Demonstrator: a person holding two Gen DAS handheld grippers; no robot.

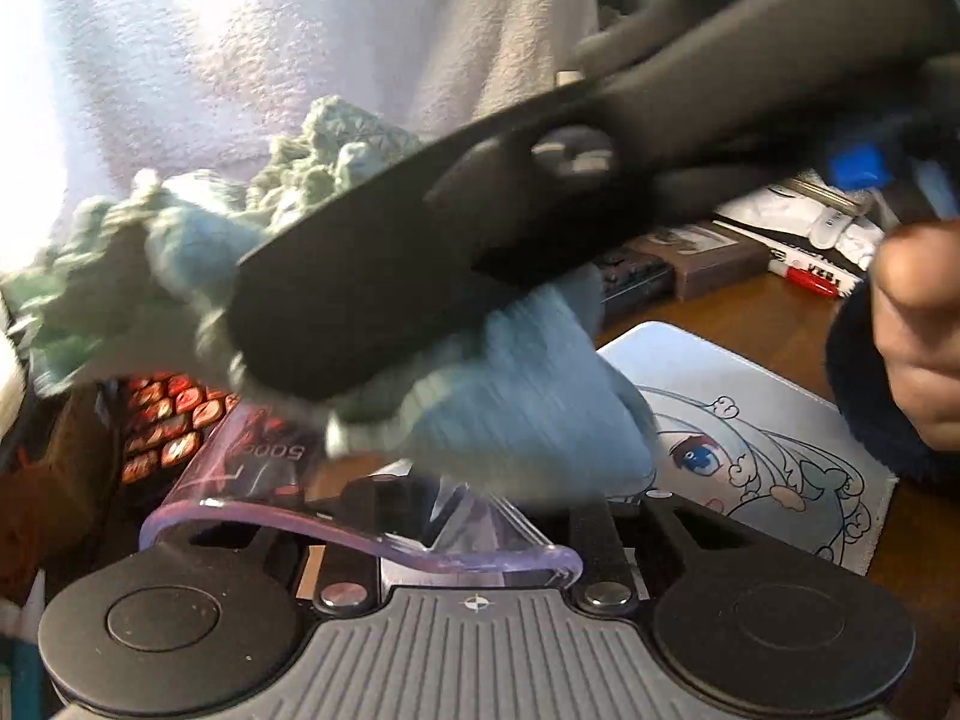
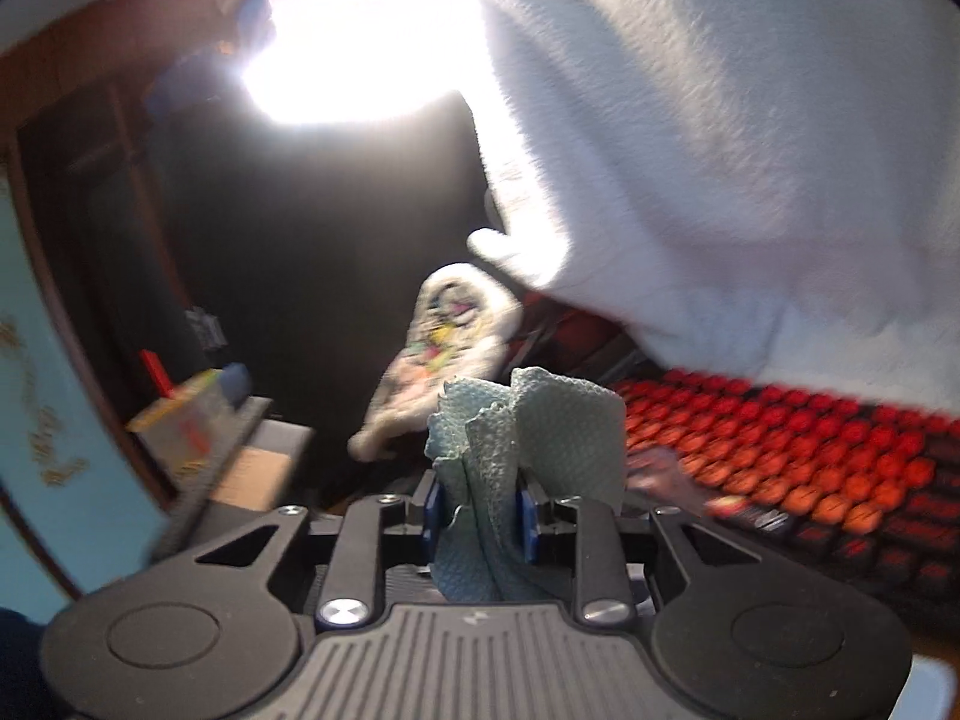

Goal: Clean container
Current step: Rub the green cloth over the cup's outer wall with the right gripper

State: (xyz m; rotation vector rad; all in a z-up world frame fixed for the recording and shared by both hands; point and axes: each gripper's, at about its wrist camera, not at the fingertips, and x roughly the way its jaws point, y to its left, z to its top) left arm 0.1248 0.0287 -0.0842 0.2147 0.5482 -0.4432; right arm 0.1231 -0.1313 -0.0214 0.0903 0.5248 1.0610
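Note:
A clear, purple-tinted plastic container with a "500" mark lies tilted between the jaws of my left gripper, its rim close to the camera. The left fingertips are hidden behind the container and cloth. My right gripper is shut on a pale green cloth that stands up between its blue pads. In the left wrist view, a black finger of the right gripper crosses the frame diagonally and presses the bunched cloth down at the container's mouth.
A red-lit keyboard lies on the wooden desk. A mouse pad with a cartoon drawing sits at the right. A hand in a dark sleeve holds the right gripper. A white fleece garment fills the background. Boxes and a marker sit further back.

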